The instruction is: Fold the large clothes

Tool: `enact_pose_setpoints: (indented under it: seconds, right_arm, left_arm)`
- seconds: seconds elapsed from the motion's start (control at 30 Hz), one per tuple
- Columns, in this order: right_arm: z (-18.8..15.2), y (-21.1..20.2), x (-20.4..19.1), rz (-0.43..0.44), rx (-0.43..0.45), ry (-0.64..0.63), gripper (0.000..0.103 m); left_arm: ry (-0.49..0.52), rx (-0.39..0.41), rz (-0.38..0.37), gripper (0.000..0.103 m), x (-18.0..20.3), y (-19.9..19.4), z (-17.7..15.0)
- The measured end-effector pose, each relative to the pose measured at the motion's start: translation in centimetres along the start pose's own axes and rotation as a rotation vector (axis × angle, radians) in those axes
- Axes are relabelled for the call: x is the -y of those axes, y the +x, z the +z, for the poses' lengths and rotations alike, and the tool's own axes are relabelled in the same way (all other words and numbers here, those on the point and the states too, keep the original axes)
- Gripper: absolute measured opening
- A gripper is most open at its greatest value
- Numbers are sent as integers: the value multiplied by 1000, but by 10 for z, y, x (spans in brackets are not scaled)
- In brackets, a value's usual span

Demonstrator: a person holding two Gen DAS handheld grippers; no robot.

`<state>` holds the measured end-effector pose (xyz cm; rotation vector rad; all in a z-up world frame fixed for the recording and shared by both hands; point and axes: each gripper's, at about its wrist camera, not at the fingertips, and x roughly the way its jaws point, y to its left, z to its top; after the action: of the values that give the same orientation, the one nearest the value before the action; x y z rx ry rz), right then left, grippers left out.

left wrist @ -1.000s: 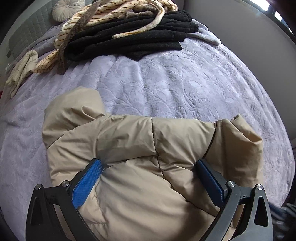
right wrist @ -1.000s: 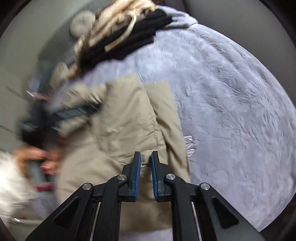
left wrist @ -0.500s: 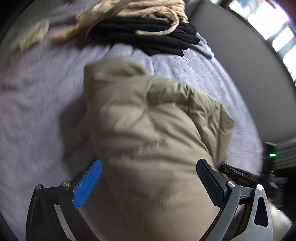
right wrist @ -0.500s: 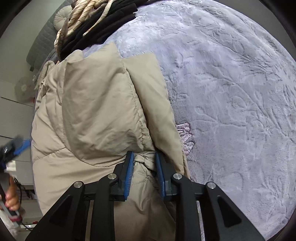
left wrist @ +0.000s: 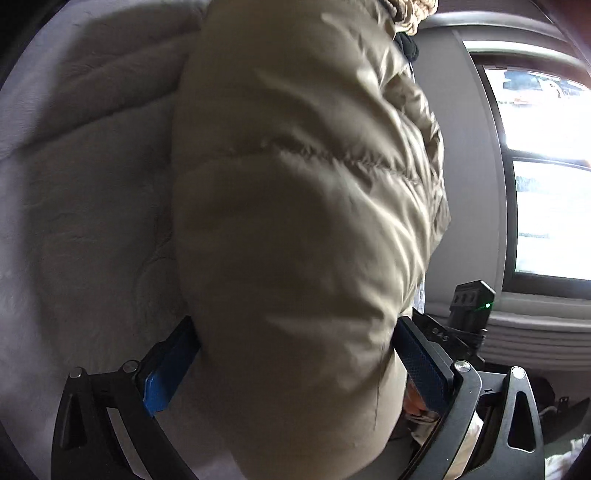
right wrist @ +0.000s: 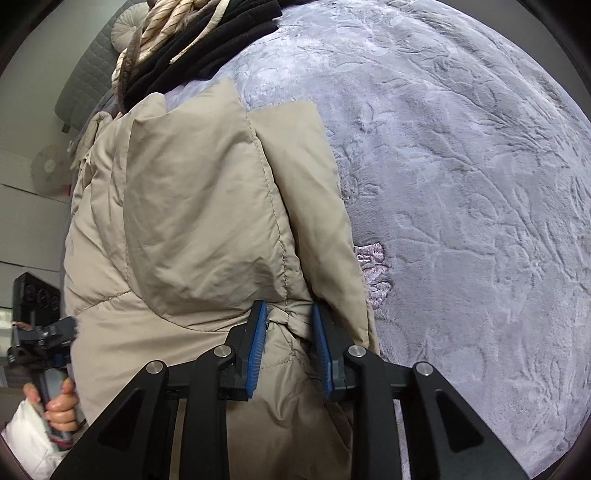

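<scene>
A beige puffer jacket (right wrist: 207, 229) lies bundled on the lavender bedspread (right wrist: 461, 192). My right gripper (right wrist: 290, 343) is shut on a bunched fold of the jacket at its near edge. In the left wrist view the jacket (left wrist: 303, 221) fills the frame, very close. My left gripper (left wrist: 295, 354) is wide open, with its blue pads (left wrist: 168, 367) against both sides of the bulky jacket. The left gripper also shows at the left edge of the right wrist view (right wrist: 44, 332), held by a hand.
A pile of black and cream striped clothes (right wrist: 207, 44) lies at the far end of the bed, next to a round cushion (right wrist: 123, 27). A window (left wrist: 546, 166) and a black device with a green light (left wrist: 471, 306) are on the left gripper's right.
My left gripper swung left and pressed close against the jacket, which now fills its view. My right gripper closed on a fold of the jacket and stays there.
</scene>
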<state>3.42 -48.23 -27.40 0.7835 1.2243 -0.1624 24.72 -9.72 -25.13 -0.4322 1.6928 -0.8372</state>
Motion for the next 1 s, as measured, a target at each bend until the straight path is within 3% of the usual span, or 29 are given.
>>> enact_pose_setpoints:
  seconds: [0.07,0.1,0.17,0.2,0.3,0.5,0.63,0.77,0.87,1.0]
  right_arm:
    - [5,-6,2,16,-20,-11,32]
    - [8,-12,2,19,-17,-21,39]
    - [14,-27,3,44,5,-55,71]
    - [17,-34,5,63,13,-70,93]
    - [29,-44,10,98,20,-98,102]
    - [57,4,22,226,-151,-127,103]
    - [70,52,30,399,-292,-95,103]
    - [81,76,29,571,-320,-46,103]
    - [87,90,22,616,-356,-33,103]
    - [90,100,11,590,-378,-10,103]
  left_arm:
    - [-1,-6,1,103,0,4,2]
    - [0,-8,4,103,0,6,2]
    - [1,-13,5,103,1,9,2]
    - [1,-14,4,103,0,10,1]
    - [-3,-15,3,103,1,12,1]
    - [14,-20,1,103,4,19,8]
    - [27,-27,-38,103,1,28,11]
    - [14,-40,-94,103,-6,40,15]
    - [12,-35,-106,103,-3,52,18]
    - [4,1,-62,103,8,55,16]
